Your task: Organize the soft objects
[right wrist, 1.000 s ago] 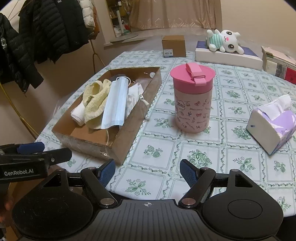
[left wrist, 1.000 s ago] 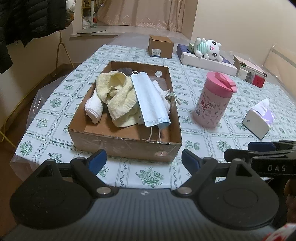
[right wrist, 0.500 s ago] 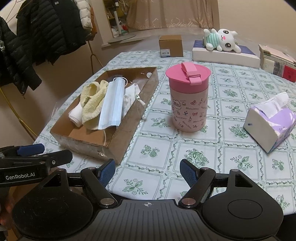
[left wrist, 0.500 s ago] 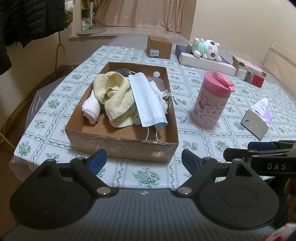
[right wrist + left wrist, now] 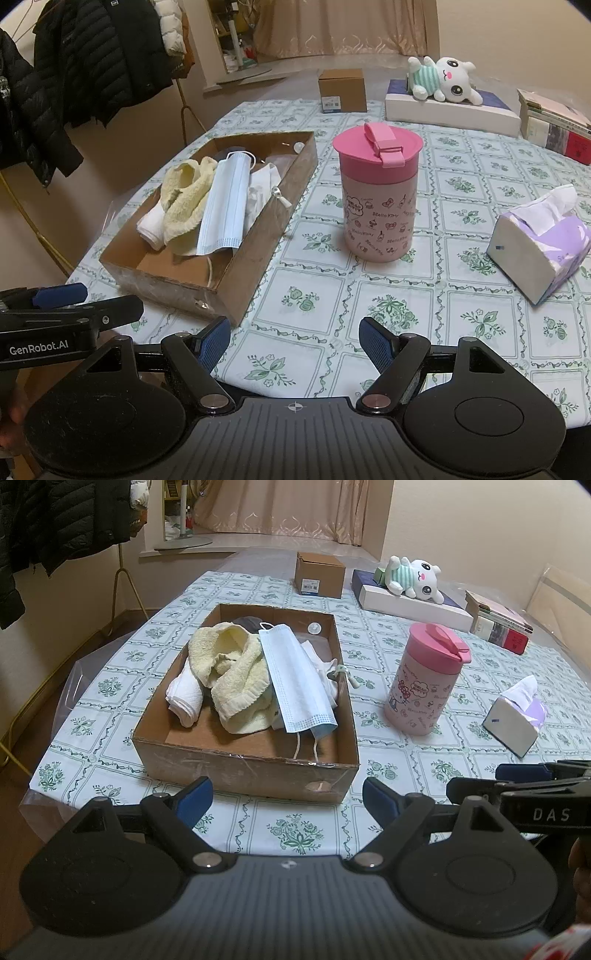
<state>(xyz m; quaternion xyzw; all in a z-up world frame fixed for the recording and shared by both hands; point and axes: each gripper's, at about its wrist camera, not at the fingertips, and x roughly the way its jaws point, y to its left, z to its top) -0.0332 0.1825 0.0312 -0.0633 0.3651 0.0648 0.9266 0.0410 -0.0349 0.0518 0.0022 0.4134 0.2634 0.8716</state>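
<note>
On the bench (image 5: pixel 424 775), towel (image 5: pixel 236 672) and mask (image 5: pixel 299 679) already lie in the cardboard box (image 5: pixel 243 771); plush toy (image 5: pixel 413 578) remains outside. I hold both hand-held grippers, left (image 5: pixel 287 798) and right (image 5: pixel 294 343), apart and empty.

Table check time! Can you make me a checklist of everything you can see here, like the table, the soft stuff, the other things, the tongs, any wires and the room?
Surface: table under a green flowered cloth with clear plastic on top.
Job's things: cardboard box holding a yellow towel, a blue face mask and a rolled white cloth; plush toy lying on a flat white box at the far side.
Clutter: pink cup, tissue pack, small brown box, books.
Tongs: left tongs and right tongs both open, empty, held above the near table edge.
Cables: nothing seen.
Surroundings: dark jackets hanging at the left, curtain behind.
</note>
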